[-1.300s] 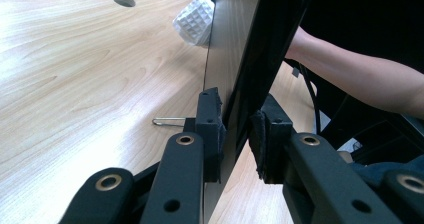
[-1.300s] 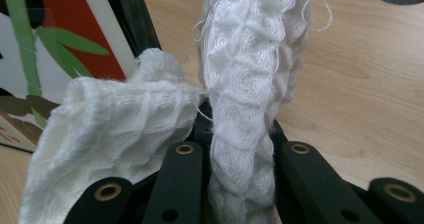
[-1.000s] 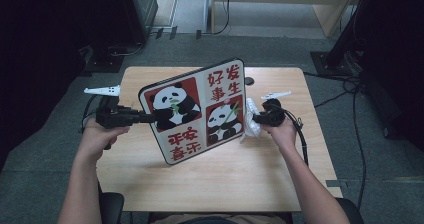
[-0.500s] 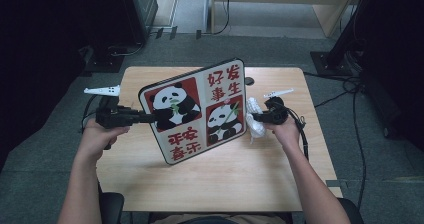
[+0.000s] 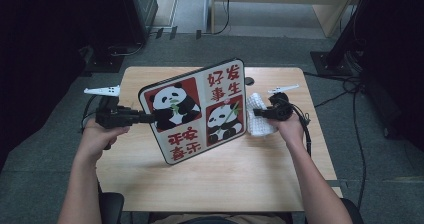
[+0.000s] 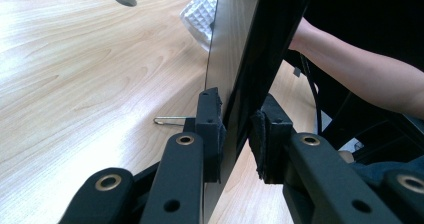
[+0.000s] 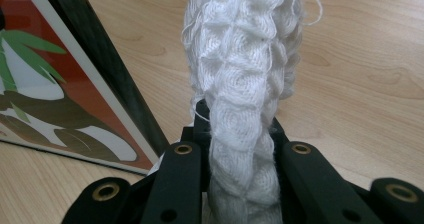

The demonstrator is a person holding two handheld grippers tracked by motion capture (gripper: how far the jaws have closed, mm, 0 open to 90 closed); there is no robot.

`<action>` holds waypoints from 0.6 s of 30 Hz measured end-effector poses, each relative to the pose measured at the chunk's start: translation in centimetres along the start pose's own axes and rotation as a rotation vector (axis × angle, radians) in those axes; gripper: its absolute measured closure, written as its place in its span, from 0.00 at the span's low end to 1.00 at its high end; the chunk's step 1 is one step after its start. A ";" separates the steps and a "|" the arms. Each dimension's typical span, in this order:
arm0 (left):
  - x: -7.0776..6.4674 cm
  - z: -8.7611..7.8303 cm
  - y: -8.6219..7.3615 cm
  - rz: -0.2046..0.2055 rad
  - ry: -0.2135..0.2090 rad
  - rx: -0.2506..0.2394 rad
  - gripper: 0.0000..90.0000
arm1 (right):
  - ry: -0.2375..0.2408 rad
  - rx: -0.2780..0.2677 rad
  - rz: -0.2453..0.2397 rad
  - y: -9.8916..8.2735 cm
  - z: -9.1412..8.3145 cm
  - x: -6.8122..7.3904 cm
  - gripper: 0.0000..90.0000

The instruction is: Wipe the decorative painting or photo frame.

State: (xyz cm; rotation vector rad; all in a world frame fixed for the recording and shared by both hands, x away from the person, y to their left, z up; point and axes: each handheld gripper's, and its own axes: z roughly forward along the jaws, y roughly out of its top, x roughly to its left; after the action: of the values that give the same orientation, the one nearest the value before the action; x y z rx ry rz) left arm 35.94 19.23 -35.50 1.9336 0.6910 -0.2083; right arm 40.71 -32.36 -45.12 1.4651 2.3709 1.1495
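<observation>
**Panda board held on edge, cloth poised to wipe**

The left tool [image 5: 150,116] is clamped on the left edge of the panda board [image 5: 197,109], its two pads pressed against the front and back faces, as the left gripper view shows [image 6: 235,139]. The board stands tilted above the counter [image 5: 250,179], its printed face turned up toward the person, its lower corner near or on the wood; which of the two cannot be told from above.

The right tool [image 5: 257,112] is closed tight on a bunched white waffle-weave cloth [image 5: 259,115], which rises in a thick roll between the jaws in the right gripper view [image 7: 245,84]. The cloth hangs just beside the board's right edge, apart from the printed face.

By the look of it, the step in hand is the approach before wiping: board steadied by one hand, cloth brought alongside by the other. The next move calls for carrying the cloth onto the glossy face and drawing it across while the left grip stays firm, since sideways pressure could twist the board in the pads. A small dark hole [image 5: 248,80] lies in the counter behind the board.
</observation>
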 end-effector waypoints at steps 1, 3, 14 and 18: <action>0.0 0.0 0.0 0.000 0.000 -0.001 0.84 | -0.004 -0.003 0.005 0.1 -0.1 0.0 0.87; -0.1 0.0 0.0 0.002 0.005 0.000 0.84 | -0.011 -0.006 0.000 0.2 -0.4 -0.1 0.87; -0.1 0.0 0.0 -0.001 0.008 -0.001 0.85 | -0.054 -0.028 0.004 0.9 -2.0 -1.3 0.87; 0.0 0.0 0.0 -0.003 0.010 -0.003 0.85 | -0.074 -0.035 0.008 0.7 -2.8 -1.9 0.87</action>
State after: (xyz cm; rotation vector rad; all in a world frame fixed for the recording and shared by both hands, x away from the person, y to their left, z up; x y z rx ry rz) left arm 35.94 19.17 -35.46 1.9321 0.7004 -0.1999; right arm 40.92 -35.29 -43.15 1.4803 2.2872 1.1129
